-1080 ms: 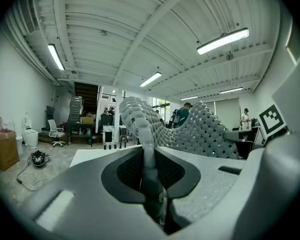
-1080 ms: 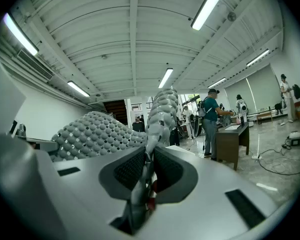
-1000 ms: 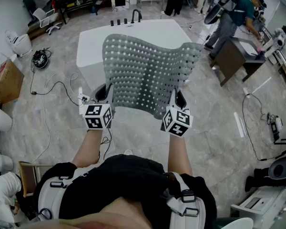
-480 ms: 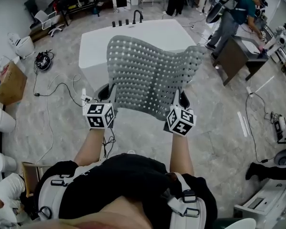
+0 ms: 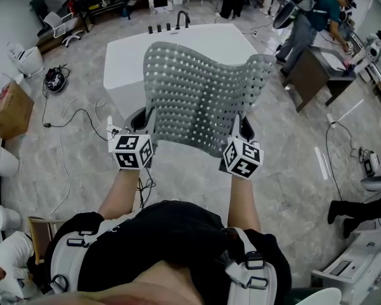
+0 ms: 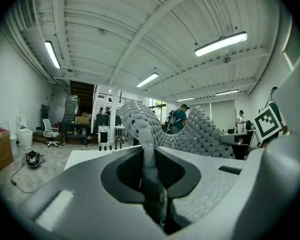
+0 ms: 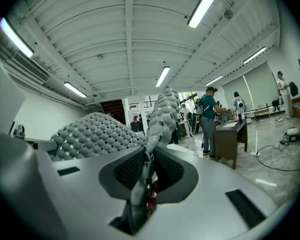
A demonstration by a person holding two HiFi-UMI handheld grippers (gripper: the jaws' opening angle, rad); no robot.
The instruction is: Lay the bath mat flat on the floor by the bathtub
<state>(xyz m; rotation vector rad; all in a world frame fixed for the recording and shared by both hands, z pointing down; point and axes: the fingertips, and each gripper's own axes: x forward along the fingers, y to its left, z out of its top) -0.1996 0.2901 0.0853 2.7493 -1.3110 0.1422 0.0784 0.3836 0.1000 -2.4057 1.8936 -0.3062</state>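
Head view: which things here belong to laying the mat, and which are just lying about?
Job in hand: bath mat, held up off the floor by the left gripper and right gripper, each shut on its near edge; bathtub behind it.
Lying about: cardboard box; toilet; cables; brown desk.

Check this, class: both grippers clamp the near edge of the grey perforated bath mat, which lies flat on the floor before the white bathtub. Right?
One error: the bath mat is not flat on the floor. The head view shows it held up in the air, curved, before the bathtub. The left gripper and right gripper do clamp its near edge.
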